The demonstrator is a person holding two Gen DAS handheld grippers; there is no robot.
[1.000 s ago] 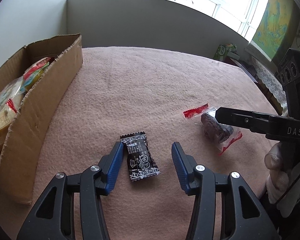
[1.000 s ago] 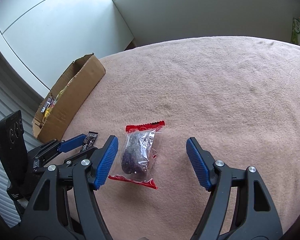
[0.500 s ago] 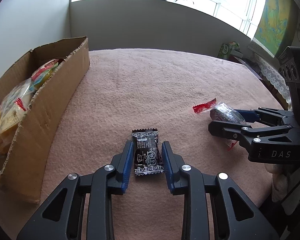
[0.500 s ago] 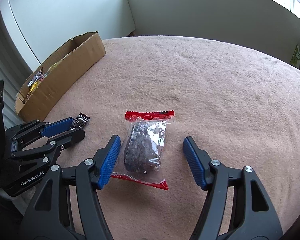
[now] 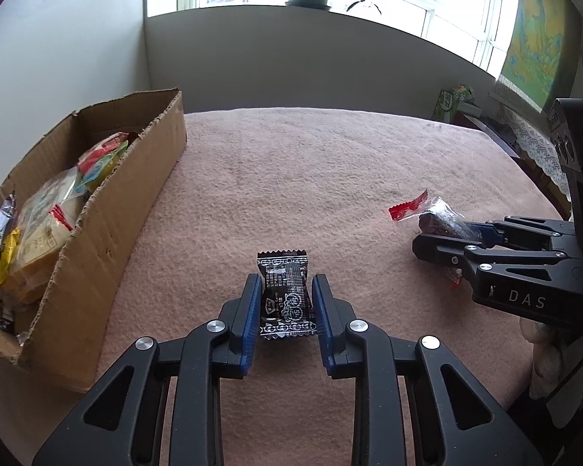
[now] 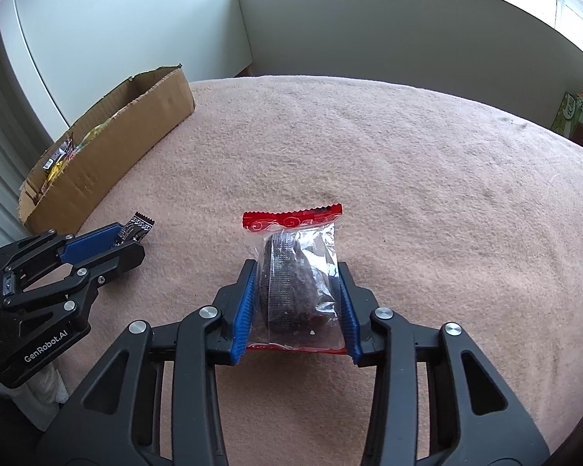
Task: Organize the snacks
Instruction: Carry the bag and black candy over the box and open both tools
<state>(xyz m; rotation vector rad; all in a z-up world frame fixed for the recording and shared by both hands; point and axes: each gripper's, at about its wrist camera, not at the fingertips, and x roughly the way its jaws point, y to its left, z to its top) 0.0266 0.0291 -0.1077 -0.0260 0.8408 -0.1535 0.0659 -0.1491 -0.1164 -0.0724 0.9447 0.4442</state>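
My left gripper (image 5: 285, 291) is shut on a small black snack packet (image 5: 285, 295) with white print, held above the pink blanket. My right gripper (image 6: 297, 279) is shut on a clear snack bag (image 6: 297, 272) with red ends and a dark brown piece inside. In the left wrist view the right gripper (image 5: 443, 237) and its bag (image 5: 431, 215) sit at the right. In the right wrist view the left gripper (image 6: 124, 242) and the black packet (image 6: 136, 227) sit at the left. A cardboard box (image 5: 109, 209) holding several snack packs stands to the left.
The pink blanket (image 5: 311, 178) covers the table. The cardboard box also shows in the right wrist view (image 6: 116, 143). A low grey wall (image 5: 291, 70) with a potted plant runs behind. A green carton (image 5: 452, 103) stands at the far right edge.
Both grippers have closed on their snacks: the left on the black packet, the right on the clear bag. Both snacks have risen off the blanket.
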